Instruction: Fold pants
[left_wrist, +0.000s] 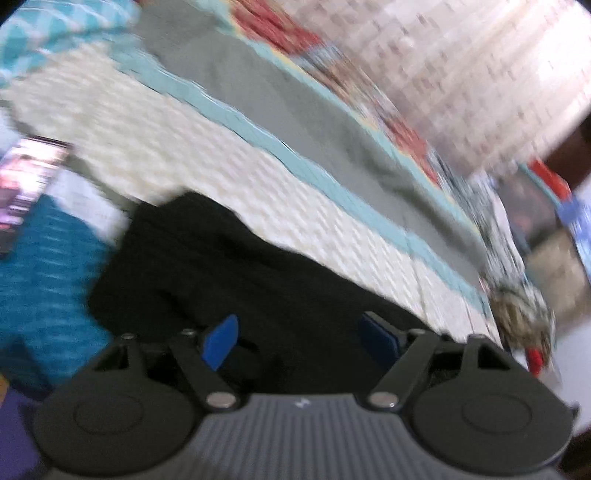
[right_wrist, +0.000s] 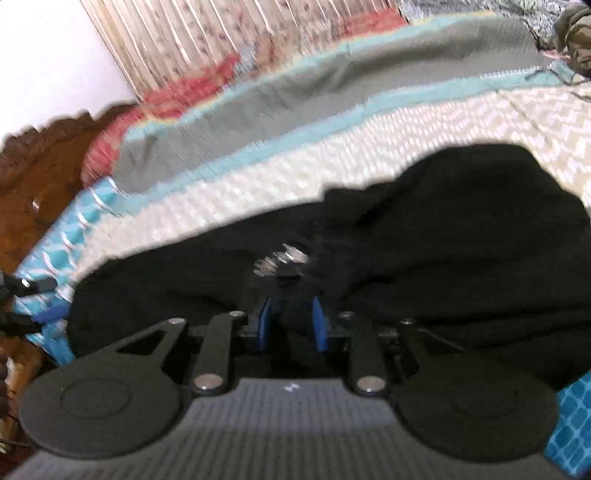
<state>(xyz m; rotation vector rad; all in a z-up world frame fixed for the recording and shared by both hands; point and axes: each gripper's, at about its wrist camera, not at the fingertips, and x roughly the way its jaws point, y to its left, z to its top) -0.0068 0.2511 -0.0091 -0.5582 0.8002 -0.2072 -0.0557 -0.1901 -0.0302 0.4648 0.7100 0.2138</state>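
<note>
Spread over a bed, the striped quilt (right_wrist: 258, 110) carries the black pants (right_wrist: 461, 229), bunched in a heap on its cream band. Above one end of them, the left gripper (left_wrist: 301, 341) stands wide and empty. Narrowed jaws of the right gripper (right_wrist: 291, 325) straddle dark cloth; whether they pinch is unclear. Judging by this, the pants need grasping and spreading flat before folding.

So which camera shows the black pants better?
The right wrist view: the black pants fill its middle, bunched on the bedspread. The left wrist view shows only one blurred stretch of them beyond the open left gripper.
</note>
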